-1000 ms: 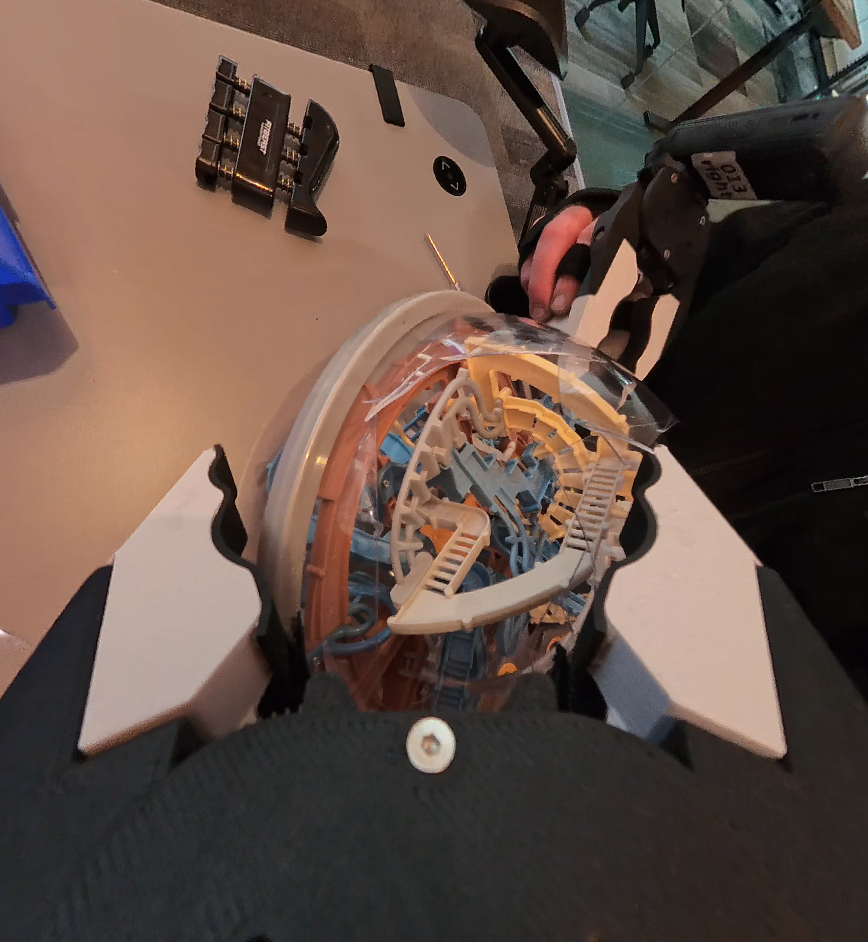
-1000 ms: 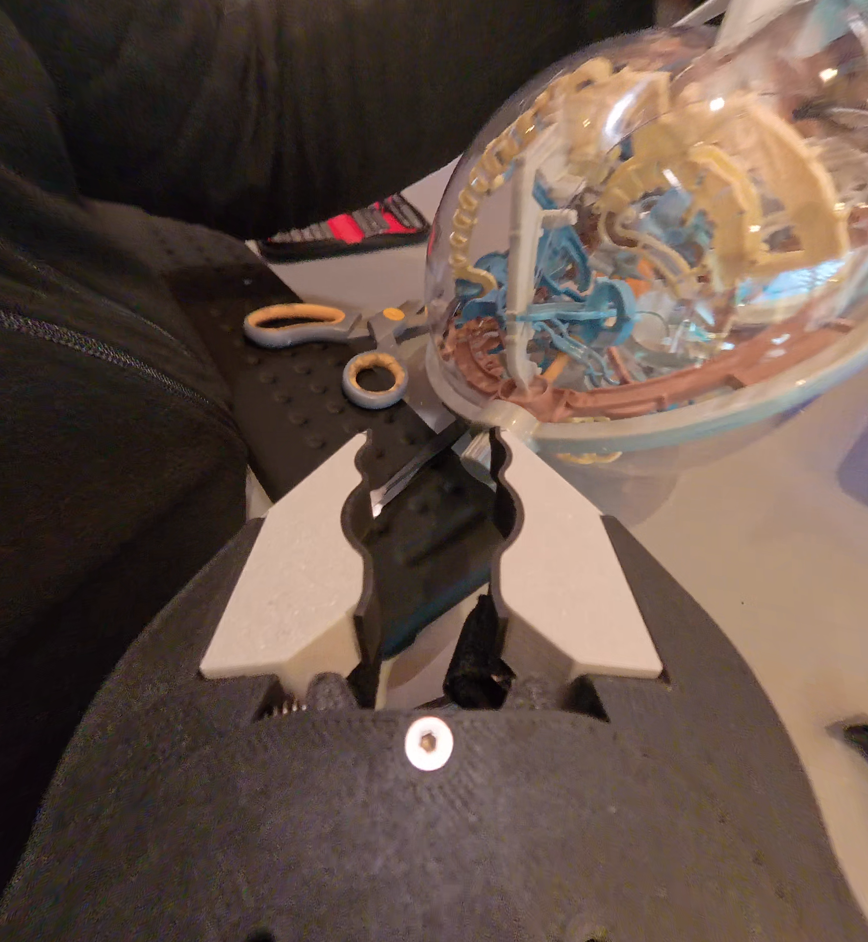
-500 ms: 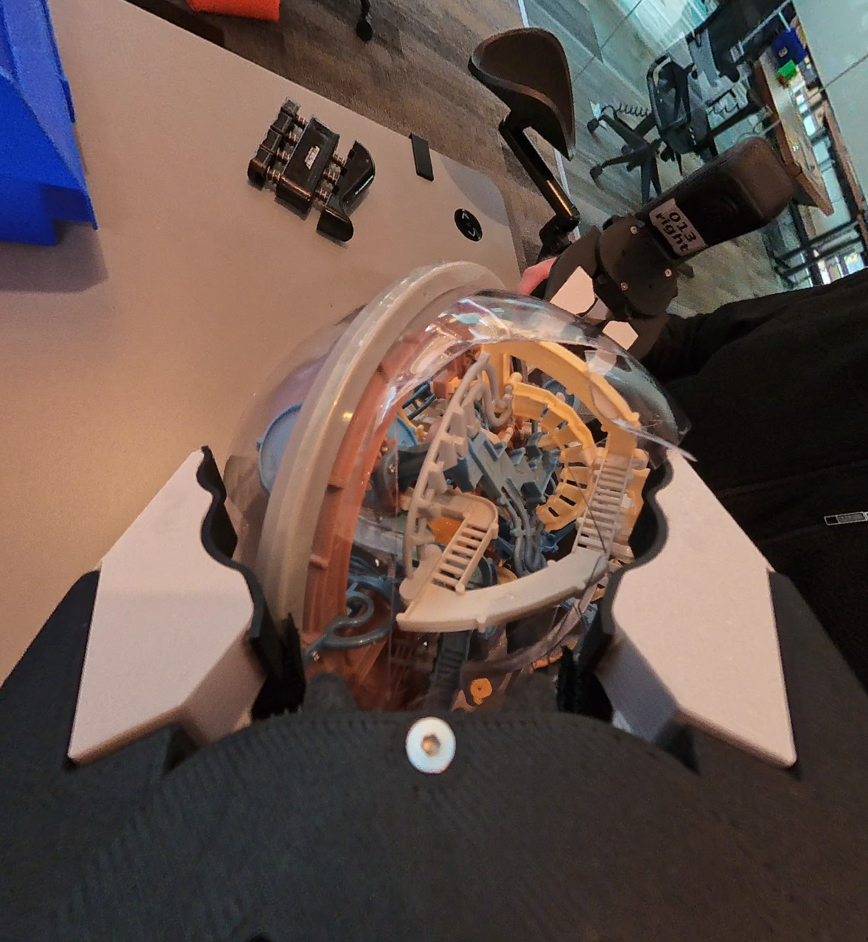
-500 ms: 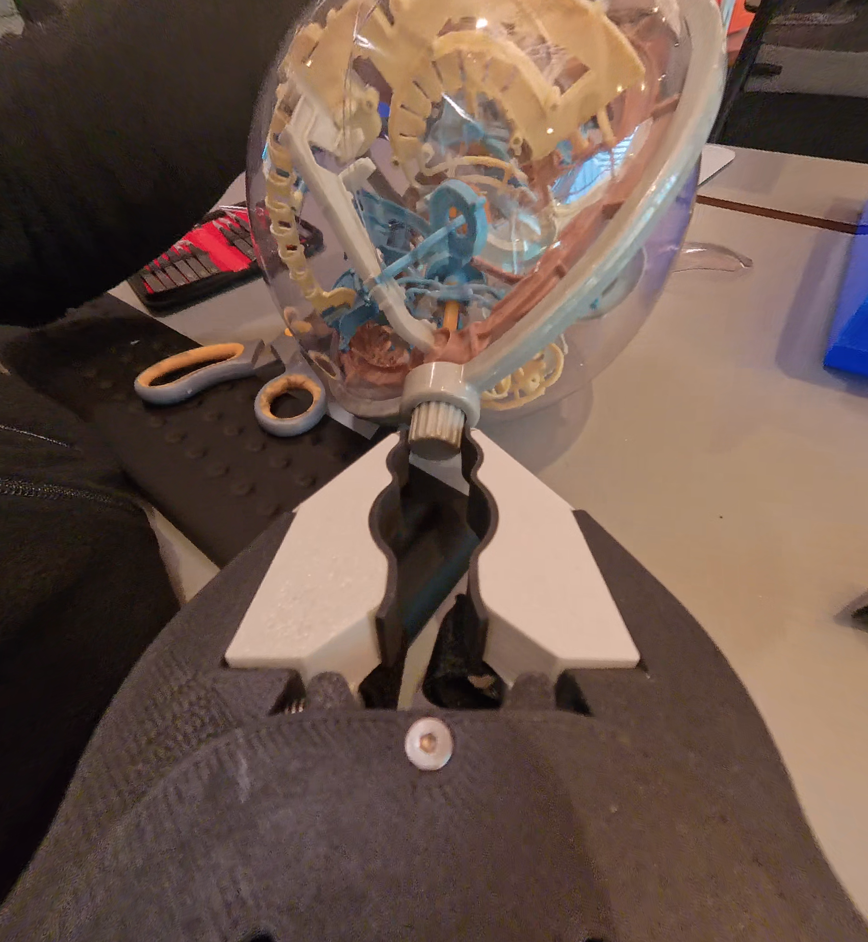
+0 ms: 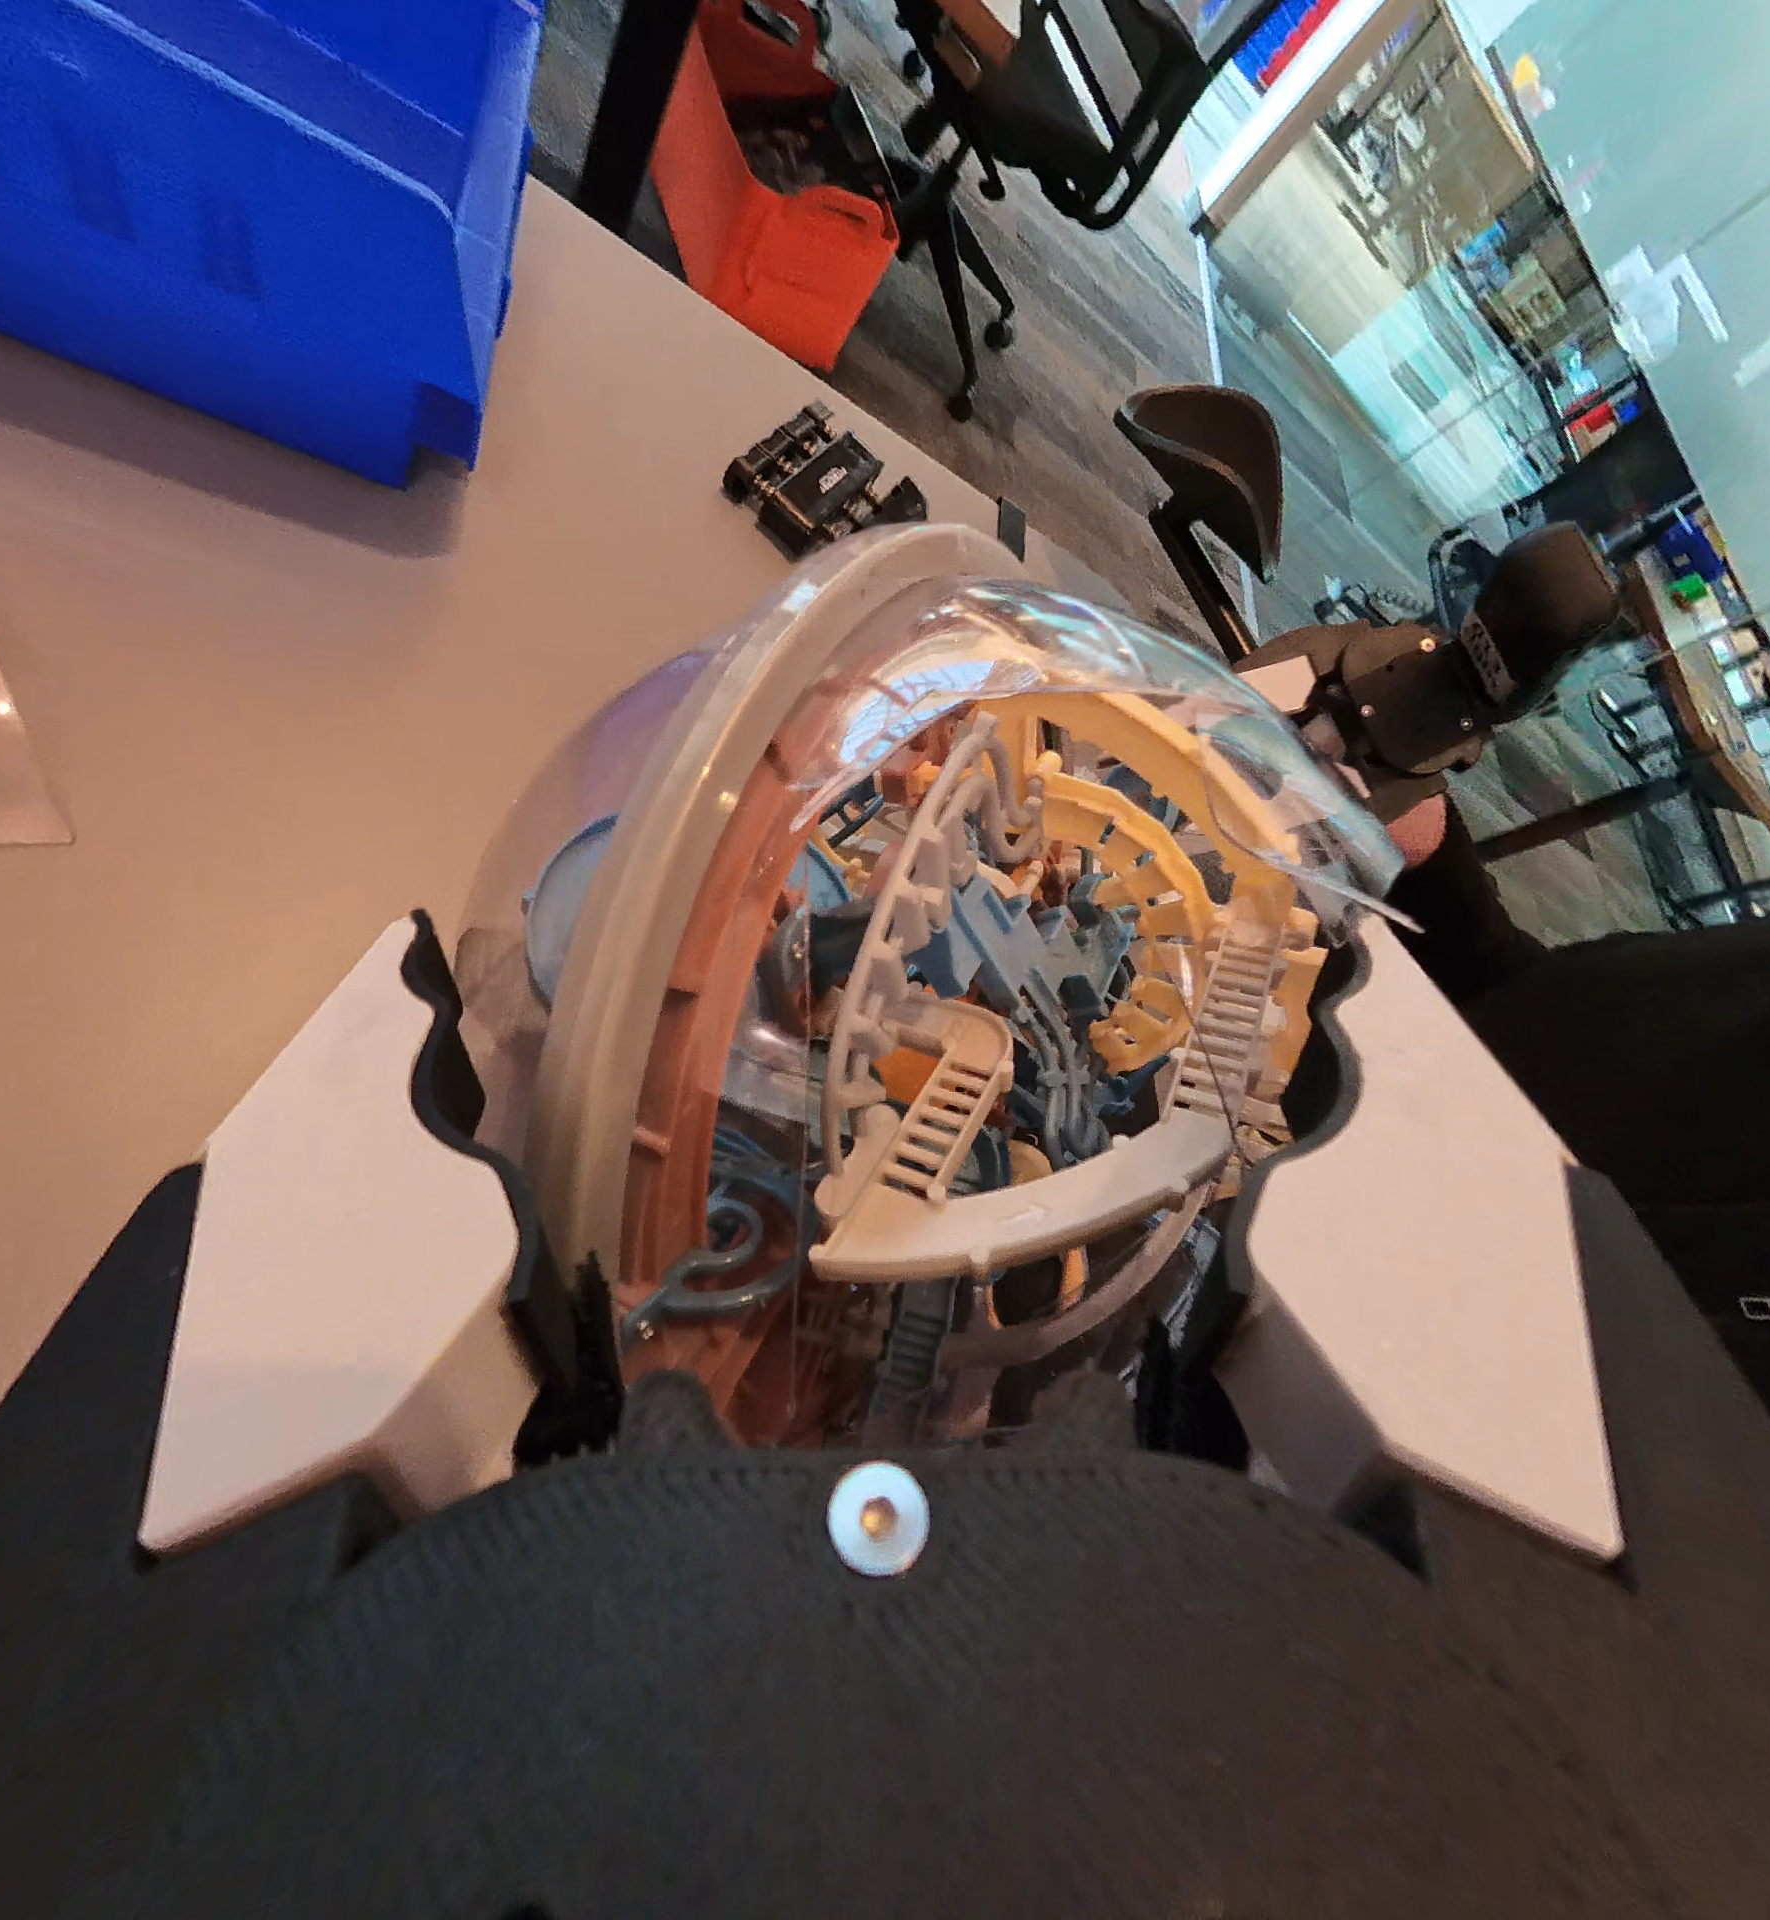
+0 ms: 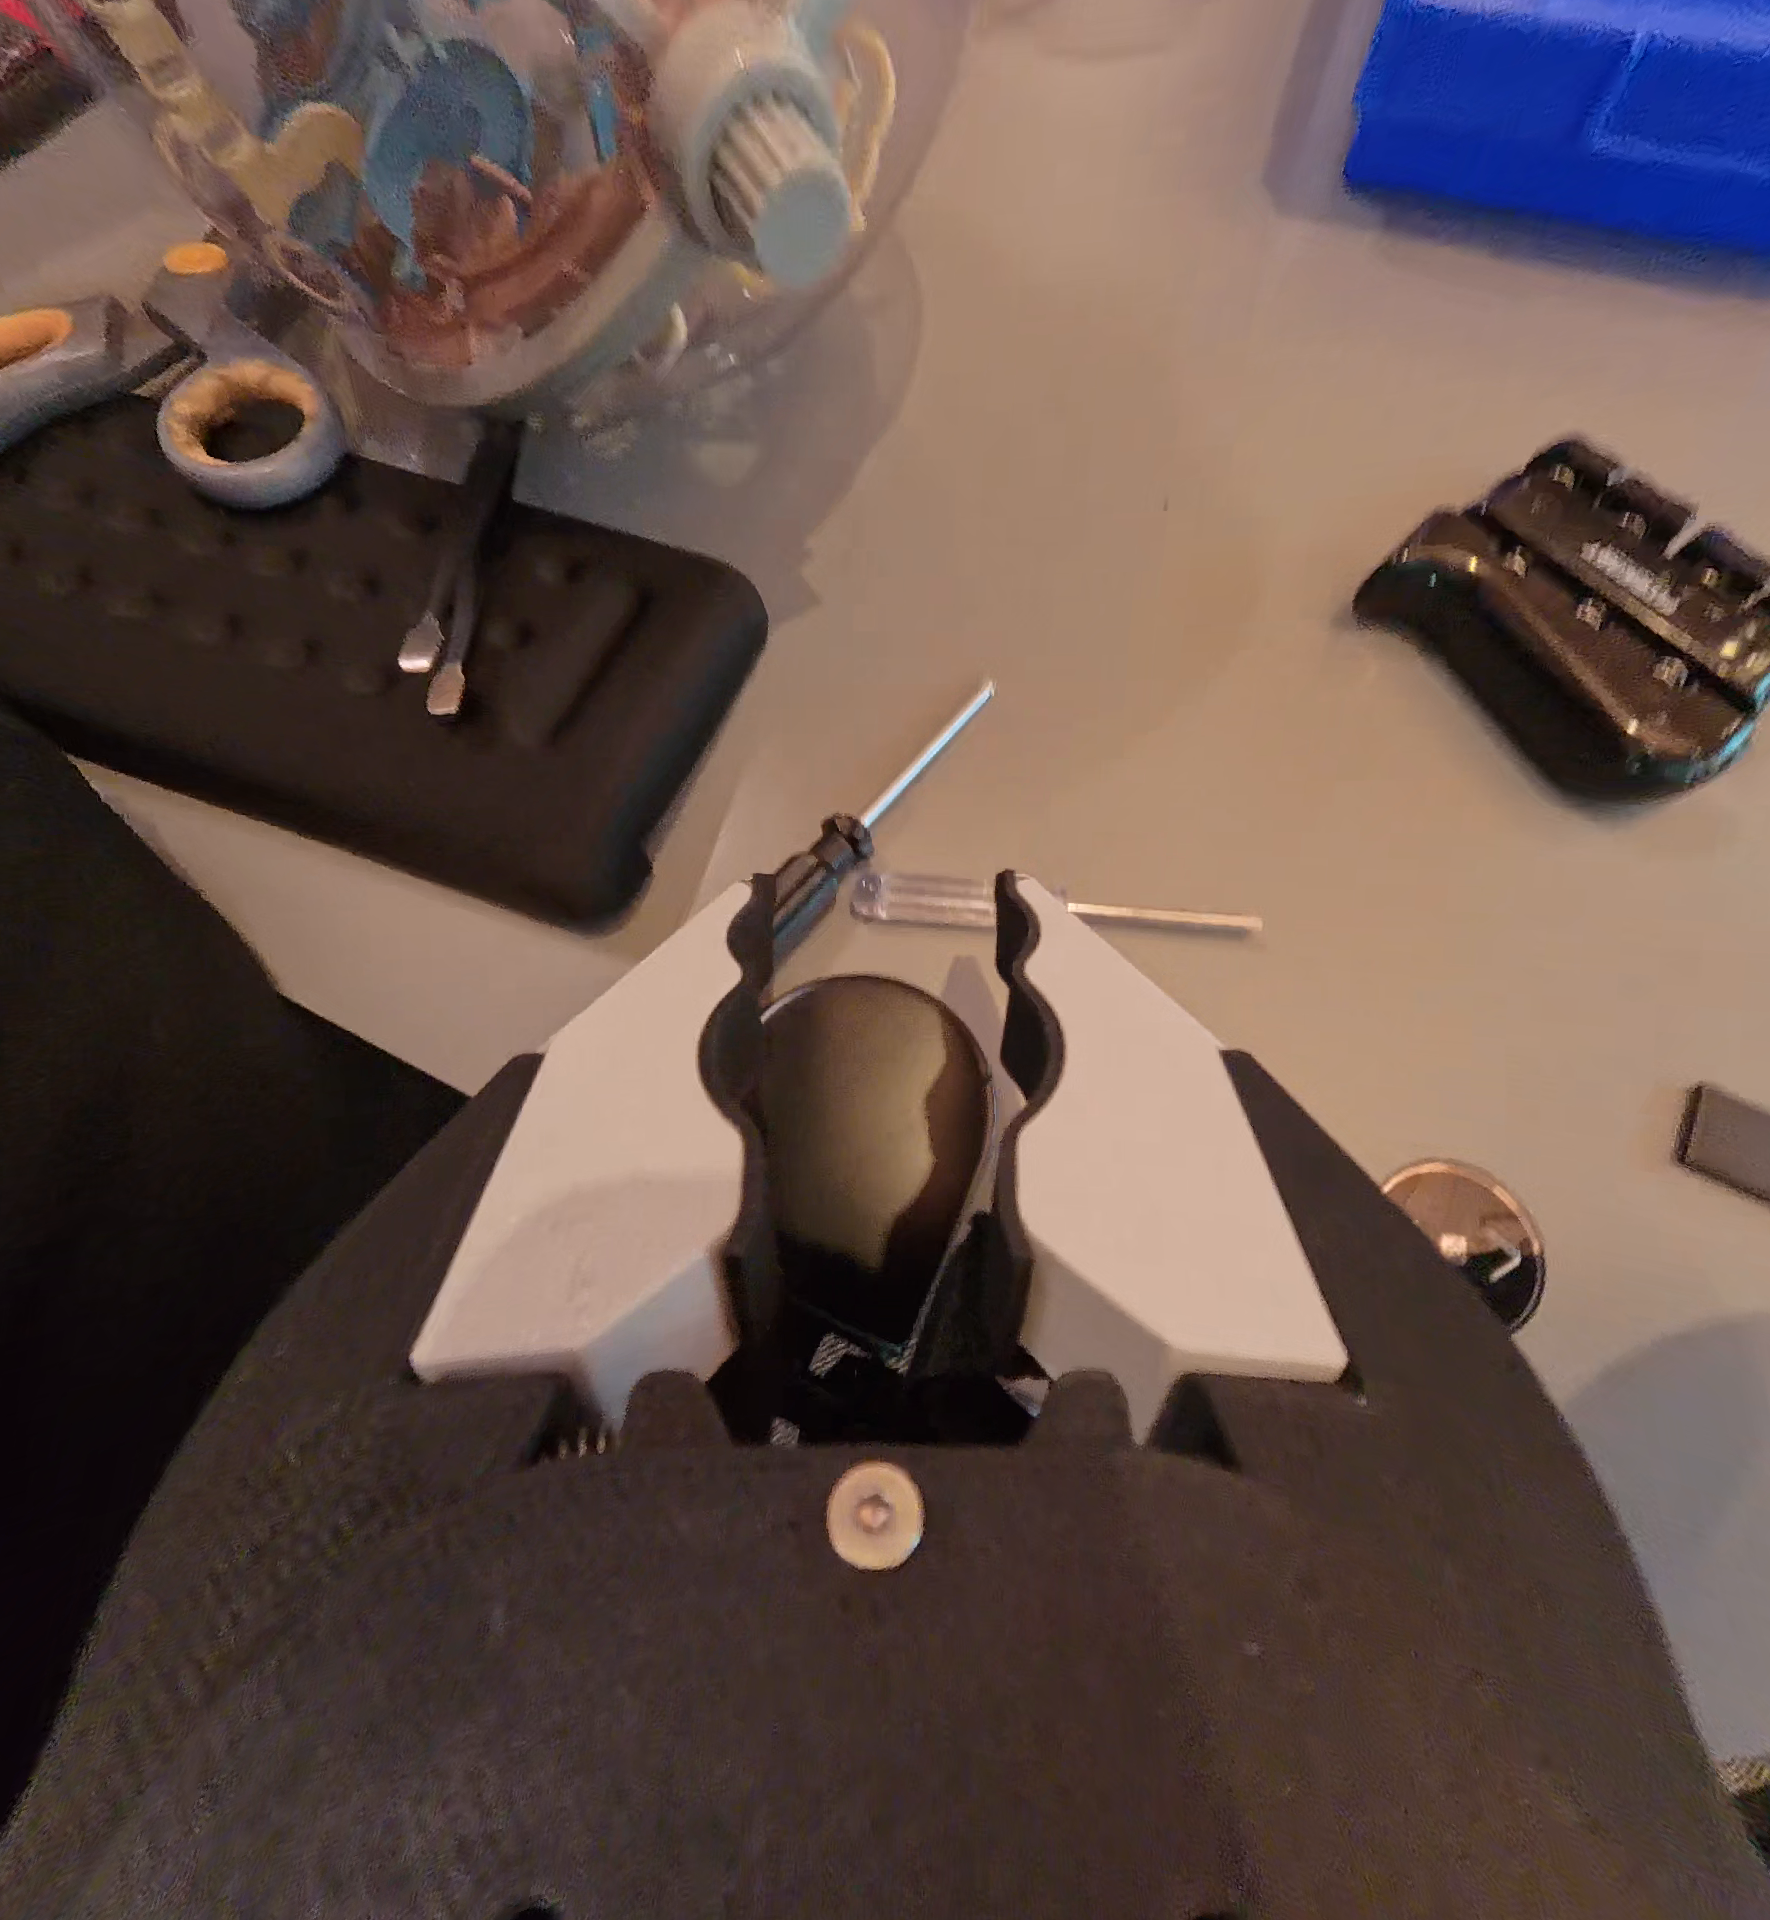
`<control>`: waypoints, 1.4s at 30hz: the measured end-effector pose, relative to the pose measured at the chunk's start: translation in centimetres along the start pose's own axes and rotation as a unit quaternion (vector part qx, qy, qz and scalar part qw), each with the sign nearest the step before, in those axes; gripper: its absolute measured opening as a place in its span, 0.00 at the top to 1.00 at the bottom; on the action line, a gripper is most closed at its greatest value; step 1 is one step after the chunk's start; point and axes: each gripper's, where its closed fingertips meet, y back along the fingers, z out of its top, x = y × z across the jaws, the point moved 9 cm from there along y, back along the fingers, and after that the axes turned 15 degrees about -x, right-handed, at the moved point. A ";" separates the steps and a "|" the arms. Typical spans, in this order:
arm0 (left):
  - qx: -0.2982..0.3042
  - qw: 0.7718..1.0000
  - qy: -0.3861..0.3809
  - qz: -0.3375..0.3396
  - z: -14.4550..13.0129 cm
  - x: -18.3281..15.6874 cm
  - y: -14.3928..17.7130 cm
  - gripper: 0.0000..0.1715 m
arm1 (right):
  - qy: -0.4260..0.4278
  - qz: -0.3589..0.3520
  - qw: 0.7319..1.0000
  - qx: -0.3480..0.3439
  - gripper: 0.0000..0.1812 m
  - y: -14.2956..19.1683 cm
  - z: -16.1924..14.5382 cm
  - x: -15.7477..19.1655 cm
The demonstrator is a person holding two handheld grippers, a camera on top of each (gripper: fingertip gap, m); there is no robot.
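My left gripper (image 5: 886, 945) is shut on a clear maze ball (image 5: 964, 987) with cream, blue and brown tracks inside, held above the beige table (image 5: 237, 727). The fingers (image 5: 341, 1195) press on opposite sides of the ball. Its clear shell has a loose jagged edge at the upper right. In the right wrist view the ball (image 6: 445, 187) is at the top left, with its grey ribbed knob (image 6: 767, 177) facing me. My right gripper (image 6: 883, 894) is apart from the ball with its jaws parted. A dark egg-shaped thing (image 6: 870, 1122) shows in its gap; I cannot tell whether it touches the fingers. The right gripper also shows in the left wrist view (image 5: 1380, 707).
A blue bin (image 6: 1608, 125) stands at the back. On the table lie a black hand-grip tool (image 6: 1608, 665), a small screwdriver (image 6: 902, 779), a thin metal pin (image 6: 1161, 920), and a black mat (image 6: 341, 665) with scissors (image 6: 81, 374). An orange crate (image 5: 777, 229) and chairs stand beyond the table's edge. My hands' fingertips stand some 25 cm from each other.
My right gripper has drawn back from the ball's knob, tilted down toward the table, and its jaws have parted a little. My left gripper has lifted and tilted the ball upward.
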 end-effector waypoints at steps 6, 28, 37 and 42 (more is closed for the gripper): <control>-0.065 0.996 0.012 0.055 -1.5 -1.1 1.4 0.09 | -0.028 -0.048 0.998 0.025 0.79 -0.5 -0.9 -1.0; -0.199 0.971 0.017 0.133 -6.7 -3.9 5.8 0.09 | 0.033 -0.016 0.995 0.095 0.92 -4.4 -0.6 3.1; -0.202 0.970 -0.031 0.129 -6.7 -5.1 8.1 0.14 | 0.030 0.003 0.997 0.074 0.94 -4.8 -0.6 2.9; -0.149 0.973 -0.120 0.127 -4.5 -6.4 8.8 0.15 | 0.033 0.016 0.997 0.062 0.94 -4.9 -0.1 2.7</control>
